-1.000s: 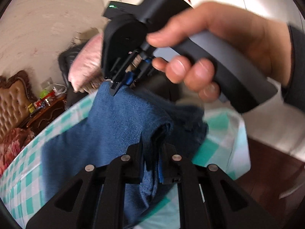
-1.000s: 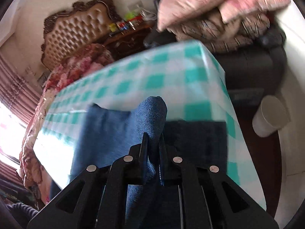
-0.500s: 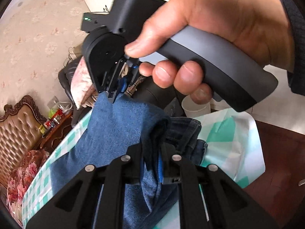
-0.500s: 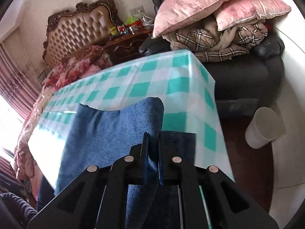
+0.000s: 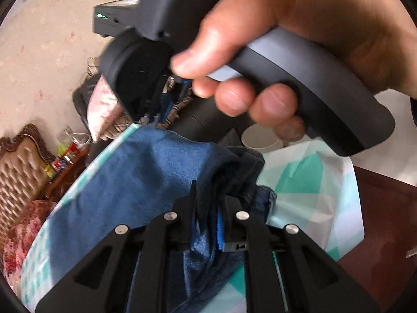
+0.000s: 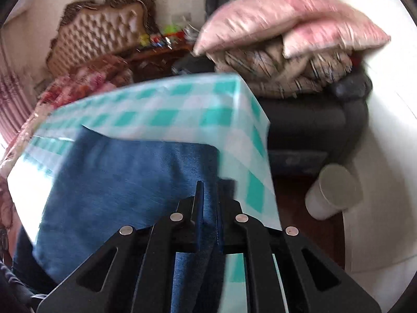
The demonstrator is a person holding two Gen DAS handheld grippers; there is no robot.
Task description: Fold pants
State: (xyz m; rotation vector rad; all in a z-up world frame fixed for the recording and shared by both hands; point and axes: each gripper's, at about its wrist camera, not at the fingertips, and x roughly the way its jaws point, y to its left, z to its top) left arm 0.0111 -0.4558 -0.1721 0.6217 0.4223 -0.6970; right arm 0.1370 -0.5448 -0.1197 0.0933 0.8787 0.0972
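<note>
Both hand-held grippers clamp the pants (image 6: pixel 125 187); only the left view shows the right hand (image 5: pixel 299 39) (gripping its handle).

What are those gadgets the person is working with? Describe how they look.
Each hand carries a matte black plastic tool with two flat finger plates, triangular cut-outs and round silver rivets. The left wrist view shows the right tool's body: a rounded black head, a grey pistol-style handle, a small box with a green light. A dark sleeve cuff shows at the wrist.
</note>
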